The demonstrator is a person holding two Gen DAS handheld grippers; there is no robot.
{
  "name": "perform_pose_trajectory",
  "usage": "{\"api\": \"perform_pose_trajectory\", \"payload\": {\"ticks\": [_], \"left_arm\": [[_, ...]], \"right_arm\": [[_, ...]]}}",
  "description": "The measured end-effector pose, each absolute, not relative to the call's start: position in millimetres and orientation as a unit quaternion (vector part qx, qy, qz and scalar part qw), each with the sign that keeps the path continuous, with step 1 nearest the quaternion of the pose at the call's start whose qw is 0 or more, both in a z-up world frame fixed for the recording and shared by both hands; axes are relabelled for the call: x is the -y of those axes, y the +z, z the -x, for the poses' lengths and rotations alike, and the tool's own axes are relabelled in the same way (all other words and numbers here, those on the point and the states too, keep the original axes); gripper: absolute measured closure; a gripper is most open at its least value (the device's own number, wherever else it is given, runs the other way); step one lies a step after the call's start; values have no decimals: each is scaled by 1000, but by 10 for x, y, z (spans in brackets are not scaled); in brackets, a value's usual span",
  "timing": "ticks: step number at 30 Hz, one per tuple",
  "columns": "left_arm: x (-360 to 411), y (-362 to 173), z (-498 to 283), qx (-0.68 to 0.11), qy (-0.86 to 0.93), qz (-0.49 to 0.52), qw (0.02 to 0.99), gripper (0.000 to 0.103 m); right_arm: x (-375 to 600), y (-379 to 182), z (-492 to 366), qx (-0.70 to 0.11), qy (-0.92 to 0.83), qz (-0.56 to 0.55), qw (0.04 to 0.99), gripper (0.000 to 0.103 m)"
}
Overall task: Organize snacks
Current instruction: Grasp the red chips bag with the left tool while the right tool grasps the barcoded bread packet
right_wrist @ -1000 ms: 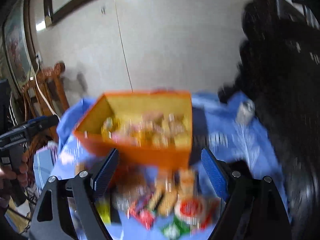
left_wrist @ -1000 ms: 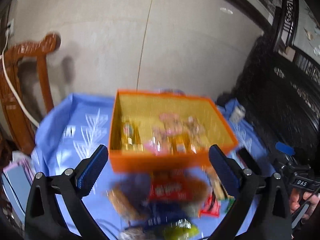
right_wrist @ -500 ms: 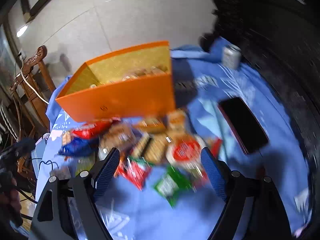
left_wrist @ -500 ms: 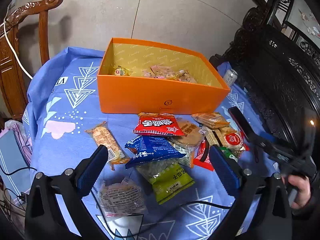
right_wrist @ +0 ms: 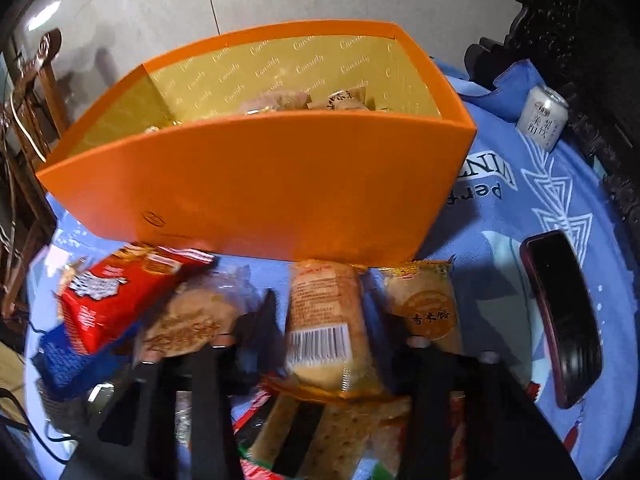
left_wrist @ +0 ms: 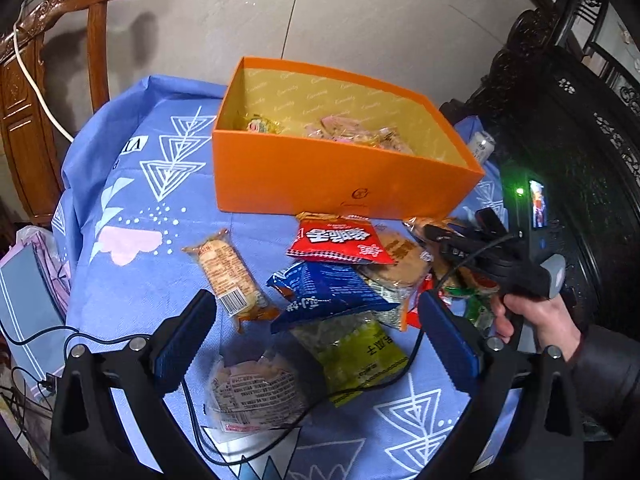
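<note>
Step in hand: pick one snack from the pile. Orange box (right_wrist: 256,184) sits toward the far edge of the blue-clothed surface (left_wrist: 132,280), some snacks already inside; loose packets lie along its near wall. Right gripper (right_wrist: 320,344): fingers clamped on the barcoded biscuit packet (right_wrist: 324,320). Left gripper (left_wrist: 312,340): fingers spread, empty, over the blue packet (left_wrist: 328,288).

Next, likely: lift clear, carry over the box rim.

Half a second ago the right fingers stood wide above the pile; now down and closed.
</note>
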State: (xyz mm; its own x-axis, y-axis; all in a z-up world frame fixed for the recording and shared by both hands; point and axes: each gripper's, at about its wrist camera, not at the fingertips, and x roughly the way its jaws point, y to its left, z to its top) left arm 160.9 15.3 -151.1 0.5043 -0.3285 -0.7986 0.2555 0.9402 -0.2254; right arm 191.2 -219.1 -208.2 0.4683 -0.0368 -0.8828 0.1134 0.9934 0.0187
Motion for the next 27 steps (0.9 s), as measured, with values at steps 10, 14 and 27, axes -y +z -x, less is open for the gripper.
{"api": "perform_pose_trajectory", "payload": {"ticks": [10,14,27], "left_arm": [[286,-1807,-2242,-497,-181,29,848,4],[556,-2091,-2568,-544,-175,21,821,4],[721,-2552,-2793,-595,-167,30,786,20]], "right_arm": [[2232,-1751,-1590,-490,-32,-70,868,68],[2218,-1627,-1450,-482,-23,-94,871,68],[2174,-1584,-1478,-480,-15,-118,869,67]]}}
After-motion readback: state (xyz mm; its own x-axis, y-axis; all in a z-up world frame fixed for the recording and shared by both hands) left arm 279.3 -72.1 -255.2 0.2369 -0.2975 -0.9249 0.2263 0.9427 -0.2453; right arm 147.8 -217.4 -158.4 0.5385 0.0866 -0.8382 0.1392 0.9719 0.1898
